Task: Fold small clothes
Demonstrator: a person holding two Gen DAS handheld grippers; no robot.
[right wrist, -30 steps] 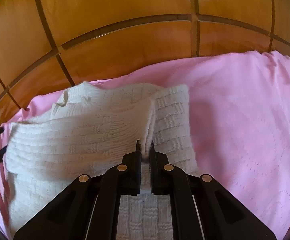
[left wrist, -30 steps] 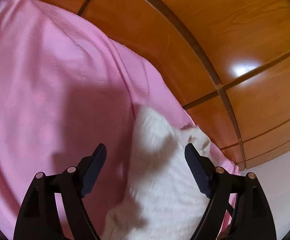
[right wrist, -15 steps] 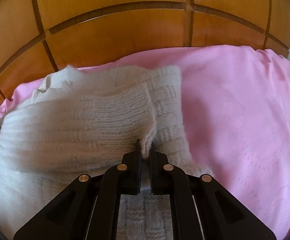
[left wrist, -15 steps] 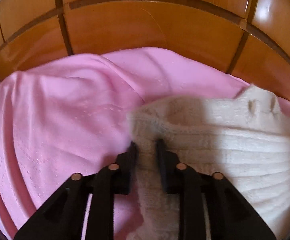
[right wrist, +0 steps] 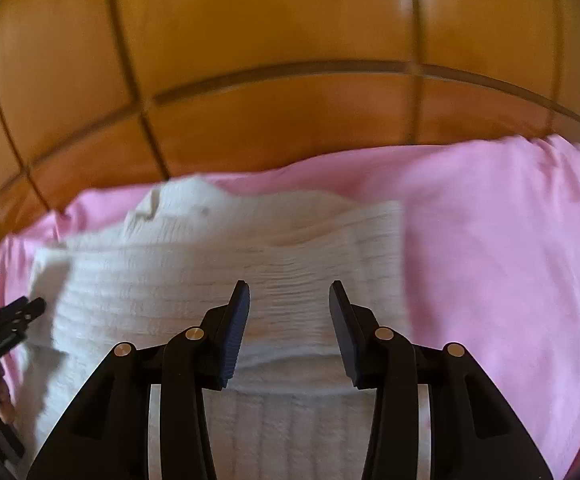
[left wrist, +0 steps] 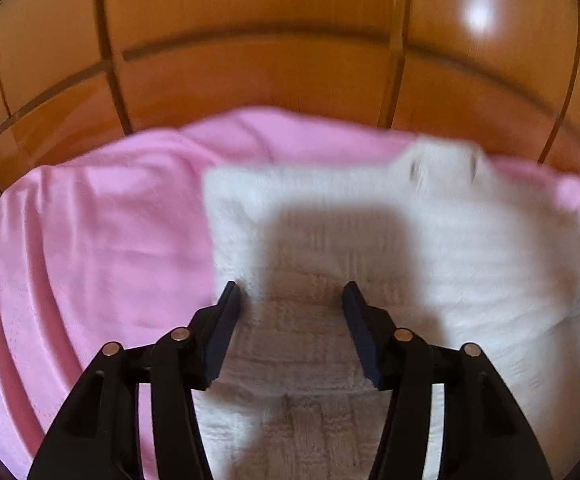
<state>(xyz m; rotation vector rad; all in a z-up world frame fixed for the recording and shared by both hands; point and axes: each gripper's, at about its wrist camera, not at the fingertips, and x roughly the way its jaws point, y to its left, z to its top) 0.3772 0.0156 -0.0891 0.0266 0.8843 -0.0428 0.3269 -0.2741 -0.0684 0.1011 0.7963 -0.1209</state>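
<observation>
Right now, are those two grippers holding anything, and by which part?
Nothing is held. The left gripper and the right gripper are both open above the white knitted garment, which lies on the pink cloth.

Sweater (left wrist: 429, 248) atop sheet (left wrist: 90, 260), wooden panels (left wrist: 290, 80) behind.

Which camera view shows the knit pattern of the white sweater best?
The right wrist view: the sweater shows its ribbed rows and folded layer fairly clearly. The left wrist view shows it blurred and partly shadowed.
</observation>
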